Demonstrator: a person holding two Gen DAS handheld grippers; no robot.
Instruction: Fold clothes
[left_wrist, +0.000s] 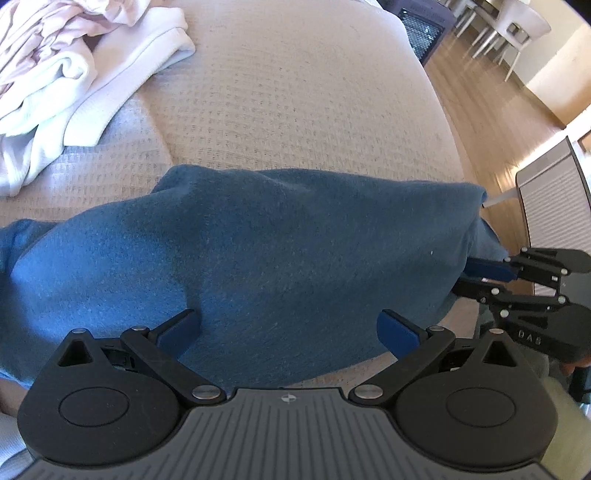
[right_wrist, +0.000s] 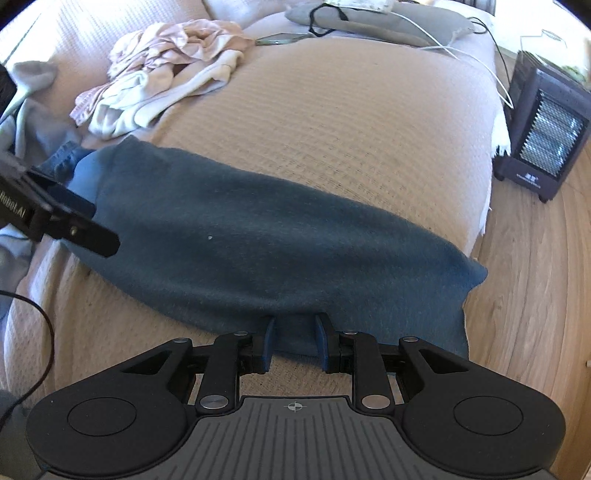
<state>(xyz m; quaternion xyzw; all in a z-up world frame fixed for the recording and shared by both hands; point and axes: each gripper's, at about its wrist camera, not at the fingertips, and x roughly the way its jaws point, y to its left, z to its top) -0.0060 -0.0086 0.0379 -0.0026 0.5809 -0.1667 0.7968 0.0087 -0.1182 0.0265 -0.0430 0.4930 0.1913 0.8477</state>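
Observation:
A blue fleece garment (left_wrist: 258, 251) (right_wrist: 240, 240) lies folded into a long band across the beige bed cover (right_wrist: 332, 129), near the bed's front edge. In the right wrist view my right gripper (right_wrist: 294, 341) is shut on a tab of the garment's near edge, and cloth fills the narrow gap between the pads. The left wrist view shows that gripper (left_wrist: 476, 278) at the band's right end. My left gripper (left_wrist: 288, 325) stands open wide over the garment's near side, gripping nothing. One of its fingers (right_wrist: 92, 236) shows at the band's left end.
A heap of pale pink and white clothes (left_wrist: 55, 66) (right_wrist: 166, 66) sits at the far left of the bed. A grey pillow with cables (right_wrist: 369, 18) lies at the head. A dark heater (right_wrist: 543, 136) stands on the wooden floor (right_wrist: 535, 295) to the right.

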